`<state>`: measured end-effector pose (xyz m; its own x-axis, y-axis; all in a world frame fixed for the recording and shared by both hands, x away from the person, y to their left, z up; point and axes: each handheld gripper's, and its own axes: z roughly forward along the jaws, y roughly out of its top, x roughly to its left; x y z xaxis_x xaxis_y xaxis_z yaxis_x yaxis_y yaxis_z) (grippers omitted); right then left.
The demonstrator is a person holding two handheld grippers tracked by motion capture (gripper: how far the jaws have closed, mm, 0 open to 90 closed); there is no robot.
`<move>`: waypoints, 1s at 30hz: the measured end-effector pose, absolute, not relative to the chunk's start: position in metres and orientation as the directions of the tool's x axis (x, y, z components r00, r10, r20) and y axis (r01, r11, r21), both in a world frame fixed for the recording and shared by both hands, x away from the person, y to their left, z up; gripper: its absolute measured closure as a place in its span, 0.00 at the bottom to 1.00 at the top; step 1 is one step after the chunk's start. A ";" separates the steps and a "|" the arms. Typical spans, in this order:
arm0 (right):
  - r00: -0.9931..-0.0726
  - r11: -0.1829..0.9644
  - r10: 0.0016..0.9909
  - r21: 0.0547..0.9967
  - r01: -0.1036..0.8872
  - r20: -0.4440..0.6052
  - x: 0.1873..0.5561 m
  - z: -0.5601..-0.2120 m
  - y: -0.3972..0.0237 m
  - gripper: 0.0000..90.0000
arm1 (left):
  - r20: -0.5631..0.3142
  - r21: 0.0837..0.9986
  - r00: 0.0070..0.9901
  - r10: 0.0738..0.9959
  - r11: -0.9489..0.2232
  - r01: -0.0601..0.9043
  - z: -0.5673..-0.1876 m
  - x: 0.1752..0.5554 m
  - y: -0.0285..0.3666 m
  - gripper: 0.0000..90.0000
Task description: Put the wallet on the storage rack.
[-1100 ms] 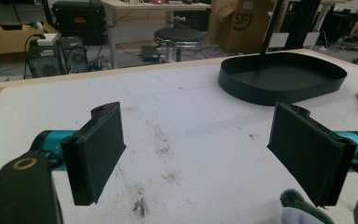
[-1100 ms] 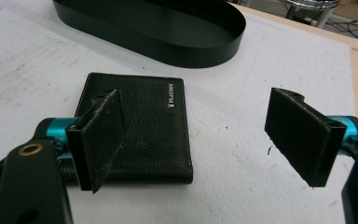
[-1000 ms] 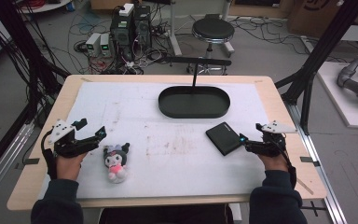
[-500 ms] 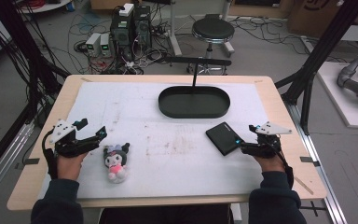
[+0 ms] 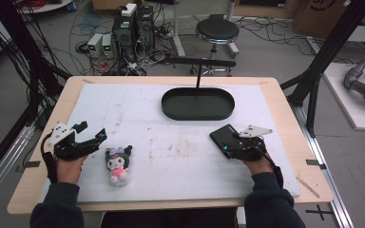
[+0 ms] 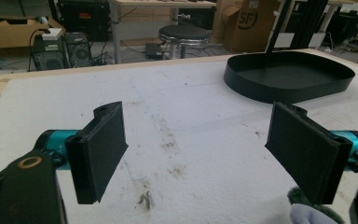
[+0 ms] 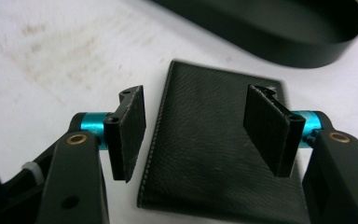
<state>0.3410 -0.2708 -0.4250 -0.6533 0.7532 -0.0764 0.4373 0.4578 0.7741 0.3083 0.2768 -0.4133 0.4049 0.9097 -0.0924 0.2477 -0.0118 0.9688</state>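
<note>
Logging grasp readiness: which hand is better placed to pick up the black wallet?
Right. The right gripper hangs open over the wallet; the left gripper sits across the table beside the plush toy.

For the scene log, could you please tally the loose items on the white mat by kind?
Black oval tray: 1
Black stitched wallet: 1
Plush doll: 1
Total: 3

Flat black stitched wallet (image 5: 224, 137) on white mat, near black oval tray (image 5: 197, 103); plush doll (image 5: 118, 164) lying left.
</note>
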 end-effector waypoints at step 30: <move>-0.676 0.552 0.716 0.734 0.394 -0.176 0.331 -0.413 -0.248 0.97 | -0.101 0.966 0.397 0.912 -0.006 0.258 -0.415 0.306 0.280 0.22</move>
<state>0.3309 -0.2477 -0.4132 -0.6756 0.7160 -0.1759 0.3944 0.5524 0.7344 0.3060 0.2802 -0.4148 0.3971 0.9122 -0.1006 0.2577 -0.0056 0.9662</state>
